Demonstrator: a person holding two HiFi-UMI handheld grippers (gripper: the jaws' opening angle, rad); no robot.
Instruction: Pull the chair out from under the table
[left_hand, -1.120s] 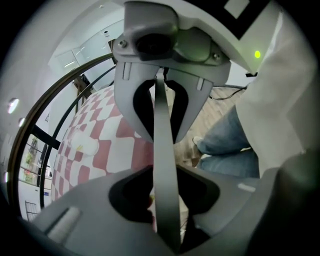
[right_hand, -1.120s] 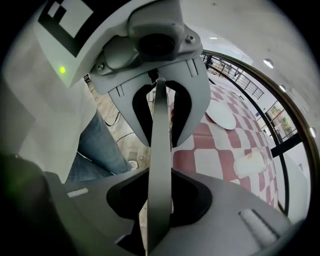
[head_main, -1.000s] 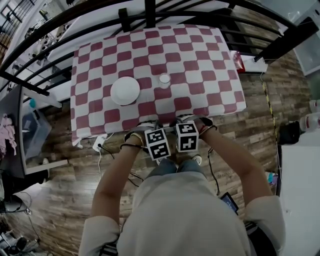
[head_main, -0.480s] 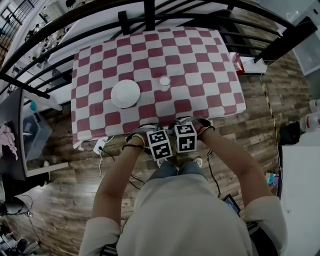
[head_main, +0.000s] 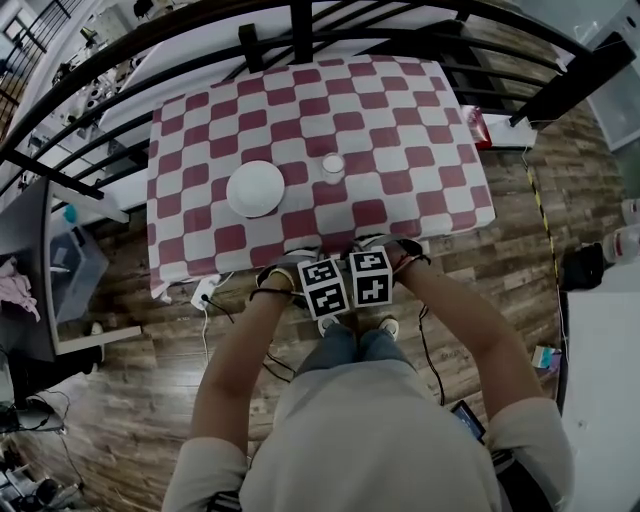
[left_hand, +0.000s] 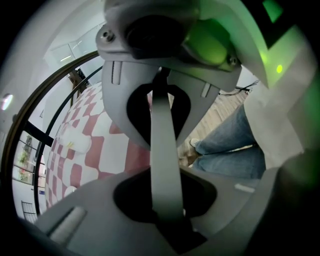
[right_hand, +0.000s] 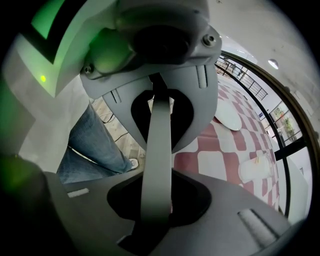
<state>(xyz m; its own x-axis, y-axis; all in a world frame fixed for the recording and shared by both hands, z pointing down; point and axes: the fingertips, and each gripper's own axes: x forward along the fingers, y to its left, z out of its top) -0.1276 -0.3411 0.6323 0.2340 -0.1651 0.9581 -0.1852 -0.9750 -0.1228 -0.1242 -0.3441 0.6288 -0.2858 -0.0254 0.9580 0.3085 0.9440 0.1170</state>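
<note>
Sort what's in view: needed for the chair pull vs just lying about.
Job: left gripper, right gripper, table. The chair itself doesn't show, presumably under the cloth.
Lying about: plate, cup, power strip on the floor.

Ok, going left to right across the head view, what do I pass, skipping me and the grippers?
grey bin on the floor → white plate → cup → red item at the table's right edge

a checked-cloth table (head_main: 400, 190) carries a white plate (head_main: 256, 189) and a small cup (head_main: 333, 165).
</note>
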